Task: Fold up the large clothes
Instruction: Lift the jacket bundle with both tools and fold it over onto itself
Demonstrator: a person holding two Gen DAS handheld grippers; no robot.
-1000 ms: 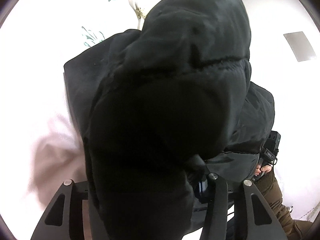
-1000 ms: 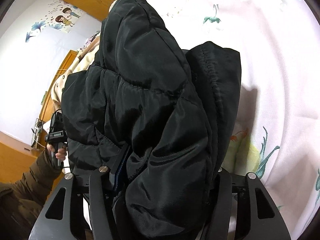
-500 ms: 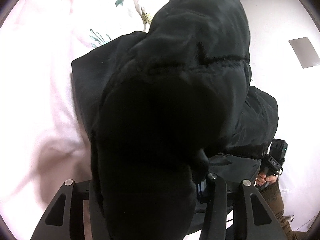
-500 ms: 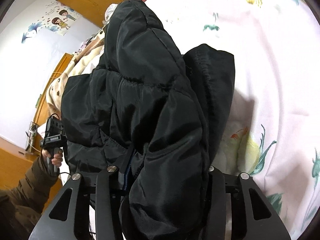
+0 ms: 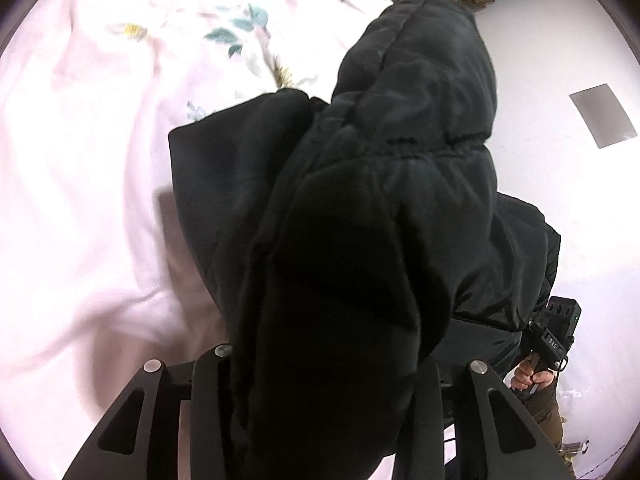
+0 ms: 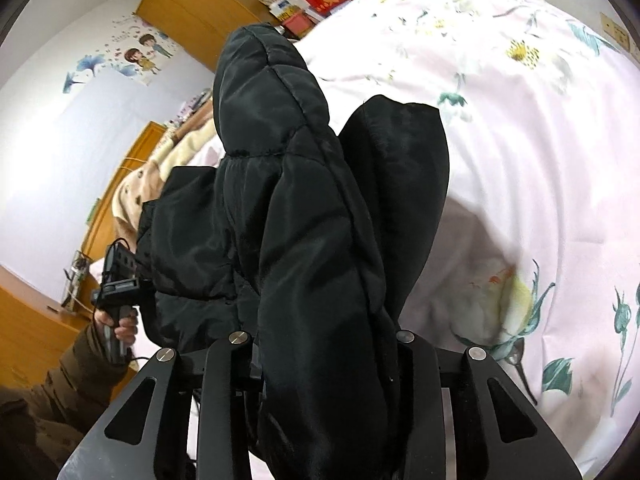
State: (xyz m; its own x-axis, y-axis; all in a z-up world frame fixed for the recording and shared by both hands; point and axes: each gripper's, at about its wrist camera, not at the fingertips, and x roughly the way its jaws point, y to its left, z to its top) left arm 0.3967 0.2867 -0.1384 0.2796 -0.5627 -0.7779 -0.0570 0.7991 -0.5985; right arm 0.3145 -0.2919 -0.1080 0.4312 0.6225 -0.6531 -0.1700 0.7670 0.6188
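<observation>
Left gripper: the left gripper (image 5: 320, 420) is clamped on a thick bunch of a black padded jacket (image 5: 380, 208); its jaws have just been closing, with the padding between them.
Right gripper: the right gripper (image 6: 324, 408) pinches another thick fold of the jacket (image 6: 304, 240); its jaws have just been closing too, cloth between them.
Jacket: it is bunched and raised over a bed covered by a pink flowered sheet (image 6: 540, 140), with a loose dark flap (image 6: 400, 184) hanging toward the sheet.
Other hand: each view shows the opposite hand (image 6: 120, 324) gripping its handle at the jacket's far side.
Risk: the smooth, puffy padding may slide out of the jaws as its weight drags down, because each grip takes a rounded bulge, not a flat edge.
Risk: the hanging flap may tuck under and spoil the fold.
Change: compared with a second ago, more sheet shows under the jacket, and both pairs of fingers stand closer together.
</observation>
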